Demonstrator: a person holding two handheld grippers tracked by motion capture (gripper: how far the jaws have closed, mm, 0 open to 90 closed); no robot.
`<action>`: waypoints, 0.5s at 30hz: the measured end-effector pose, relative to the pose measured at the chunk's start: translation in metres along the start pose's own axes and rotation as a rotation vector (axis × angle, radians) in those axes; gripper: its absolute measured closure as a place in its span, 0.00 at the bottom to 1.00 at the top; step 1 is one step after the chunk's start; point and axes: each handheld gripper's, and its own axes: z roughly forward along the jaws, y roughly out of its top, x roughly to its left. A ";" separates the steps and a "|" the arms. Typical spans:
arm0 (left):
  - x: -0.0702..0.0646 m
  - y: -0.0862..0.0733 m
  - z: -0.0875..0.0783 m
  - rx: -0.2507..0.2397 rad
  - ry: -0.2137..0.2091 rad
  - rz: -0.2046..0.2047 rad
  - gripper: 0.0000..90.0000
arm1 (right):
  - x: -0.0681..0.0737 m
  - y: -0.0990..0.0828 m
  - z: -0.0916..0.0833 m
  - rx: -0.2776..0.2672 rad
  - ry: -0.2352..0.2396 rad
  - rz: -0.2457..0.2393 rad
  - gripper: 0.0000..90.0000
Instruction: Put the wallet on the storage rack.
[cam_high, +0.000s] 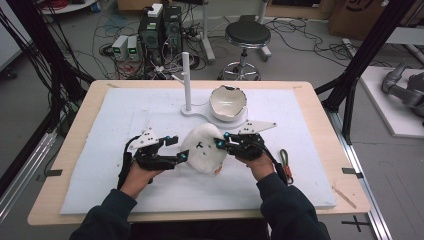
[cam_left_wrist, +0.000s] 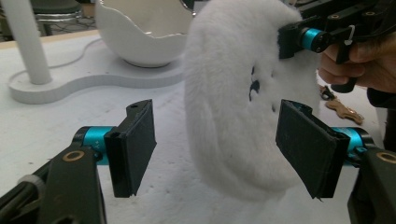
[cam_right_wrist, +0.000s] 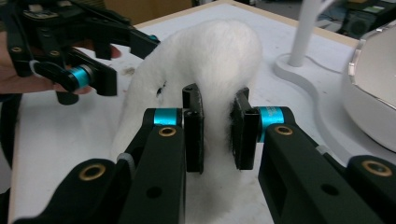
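My right gripper (cam_right_wrist: 217, 128) pinches the plush (cam_right_wrist: 205, 70) tight, lifting it off the mat (cam_high: 100, 175); my left gripper (cam_left_wrist: 219, 144) gapes beside it, pads not pressing; bowl (cam_high: 227, 102) behind.

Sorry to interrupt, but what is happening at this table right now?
A person works a handheld gripper in each hand on a white plush toy above the white mat. The right gripper is clamped on the toy's fluffy edge, holding it up. The left gripper has its jaws open around the toy's other side, not pressing it. A white eggshell-shaped bowl sits behind on a stand.
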 end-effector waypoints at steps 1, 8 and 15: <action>0.000 0.000 0.000 0.000 0.000 0.000 0.32 | 0.000 0.000 0.000 0.000 0.000 0.000 0.87; -0.001 -0.003 0.004 0.062 -0.030 0.003 0.72 | 0.007 0.001 0.006 0.002 0.040 -0.007 0.87; 0.003 -0.001 -0.004 0.008 -0.044 0.001 0.86 | 0.004 0.000 0.009 0.016 0.045 -0.008 0.81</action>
